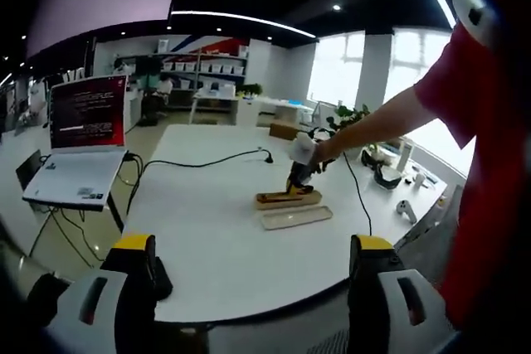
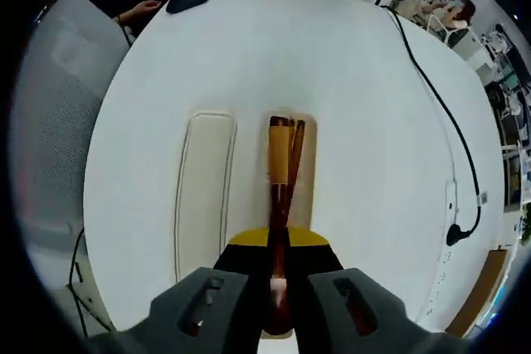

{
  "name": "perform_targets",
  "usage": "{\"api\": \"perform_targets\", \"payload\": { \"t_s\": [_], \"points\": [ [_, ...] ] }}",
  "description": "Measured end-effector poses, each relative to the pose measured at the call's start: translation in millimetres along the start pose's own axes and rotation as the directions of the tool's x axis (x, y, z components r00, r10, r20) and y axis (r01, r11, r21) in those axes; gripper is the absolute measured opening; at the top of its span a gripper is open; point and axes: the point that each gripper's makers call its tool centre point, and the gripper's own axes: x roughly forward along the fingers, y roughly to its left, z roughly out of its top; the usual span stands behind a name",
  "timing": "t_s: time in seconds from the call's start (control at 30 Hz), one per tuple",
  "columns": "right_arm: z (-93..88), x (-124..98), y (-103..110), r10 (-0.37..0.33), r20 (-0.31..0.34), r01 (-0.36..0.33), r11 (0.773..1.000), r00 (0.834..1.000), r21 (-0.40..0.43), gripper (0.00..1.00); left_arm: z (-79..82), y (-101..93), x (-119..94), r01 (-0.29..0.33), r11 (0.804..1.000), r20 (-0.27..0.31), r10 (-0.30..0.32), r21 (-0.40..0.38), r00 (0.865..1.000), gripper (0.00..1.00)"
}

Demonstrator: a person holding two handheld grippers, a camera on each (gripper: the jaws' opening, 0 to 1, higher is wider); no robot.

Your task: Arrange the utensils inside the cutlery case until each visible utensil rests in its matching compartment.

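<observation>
Right gripper [image 2: 278, 288] jaws clamped on dark wooden utensils [image 2: 280, 196] lying in the open cutlery case [image 2: 307, 172], mid white desk [image 2: 373, 122]; pale lid [image 2: 203, 188] just beside. Left gripper [image 1: 253, 267] jaws apart, holding nothing, near desk edge. Noted around: laptop [image 1: 79, 143], black cable [image 2: 440, 105].

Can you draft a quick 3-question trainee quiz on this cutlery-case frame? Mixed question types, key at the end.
1. True or false: the right gripper is shut on a dark wooden utensil.
2. Which item lies beside the cutlery case on the white table? A) a pale lid B) a plate C) a mug
3. Fill in: in the left gripper view, the left gripper hangs near the table edge, jaws apart, holding ____.

Key
1. True: the jaws close on the utensil's near end, over the case.
2. A
3. nothing
</observation>
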Motion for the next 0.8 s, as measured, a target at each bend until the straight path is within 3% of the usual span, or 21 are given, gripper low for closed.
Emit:
{"api": "perform_targets", "payload": {
  "t_s": [0.07,0.23,0.57,0.63,0.8],
  "points": [
    [0.4,1,0,0.005,0.002,-0.005,1.0,1.0,0.0,0.01,6.0,10.2,-3,-0.059,0.998,0.037,0.058,0.019,0.998,0.98],
    [-1.7,4,-5,0.003,-0.008,-0.003,1.0,1.0,-0.003,0.01,5.5,13.6,-2,-0.06,0.998,0.028,0.059,0.018,0.998,0.97],
    [-4.0,9,-4,0.032,-0.025,-0.032,0.999,0.999,0.004,0.01,3.5,11.2,3,-0.038,0.999,0.01,0.037,0.016,0.999,0.96],
    [-8.5,9,-6,0.029,-0.045,-0.03,0.999,0.999,-0.028,0.01,1.9,10.6,3,-0.033,0.999,0.007,0.033,0.017,0.999,0.96],
    [-7.1,11,-4,0.048,-0.023,-0.047,0.998,0.999,0.045,0.01,-1.4,4.9,6,-0.001,1.0,-0.011,0.001,0.015,1.0,0.96]
  ]
}}
